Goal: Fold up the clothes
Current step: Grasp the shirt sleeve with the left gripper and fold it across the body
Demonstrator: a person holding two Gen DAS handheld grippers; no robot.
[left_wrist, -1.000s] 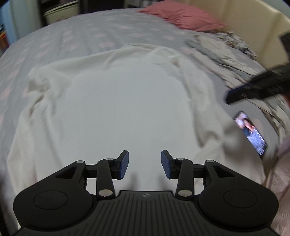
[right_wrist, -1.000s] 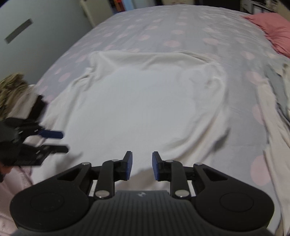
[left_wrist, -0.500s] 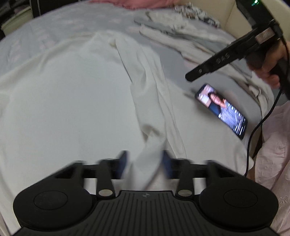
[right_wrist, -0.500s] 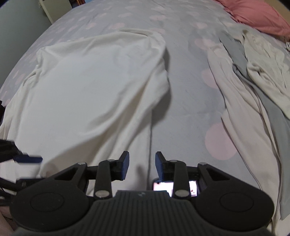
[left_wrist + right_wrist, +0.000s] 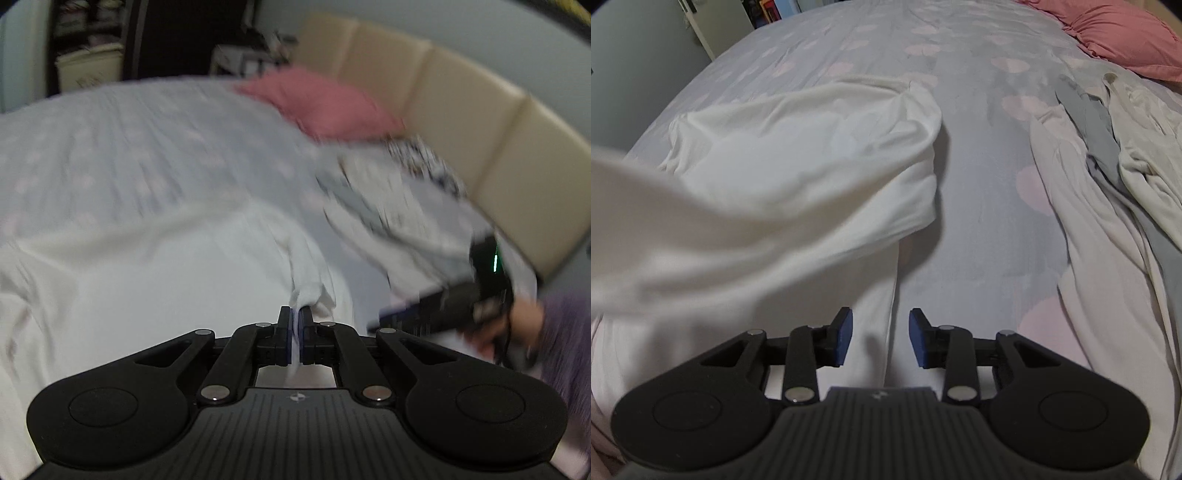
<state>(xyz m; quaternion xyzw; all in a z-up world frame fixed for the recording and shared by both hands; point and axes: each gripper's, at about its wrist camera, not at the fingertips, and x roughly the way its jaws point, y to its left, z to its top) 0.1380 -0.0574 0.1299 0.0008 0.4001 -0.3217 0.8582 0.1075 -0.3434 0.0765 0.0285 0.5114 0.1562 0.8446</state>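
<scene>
Left wrist view: the left gripper (image 5: 295, 334) has its fingers clamped on an edge of the white cotton garment (image 5: 155, 280) spread on the grey, pink-dotted bed (image 5: 979, 206), likely lifting it across for a fold. The right gripper (image 5: 881, 338) hovers, fingers apart, above the garment's near edge.

Bed w/ a grey sheet (image 5: 967, 192) covered in pale pink dots stretches out ahead of both grippers. Pink pillow (image 5: 1123, 33) sits far ahead, off to the right, up against a beige padded headboard (image 5: 480, 122). Far ahead-left in the left wrist view there's a dark shelf unit (image 5: 88, 40) w/ a cream box (image 5: 88, 70), pretty blurry tbh.
</scene>
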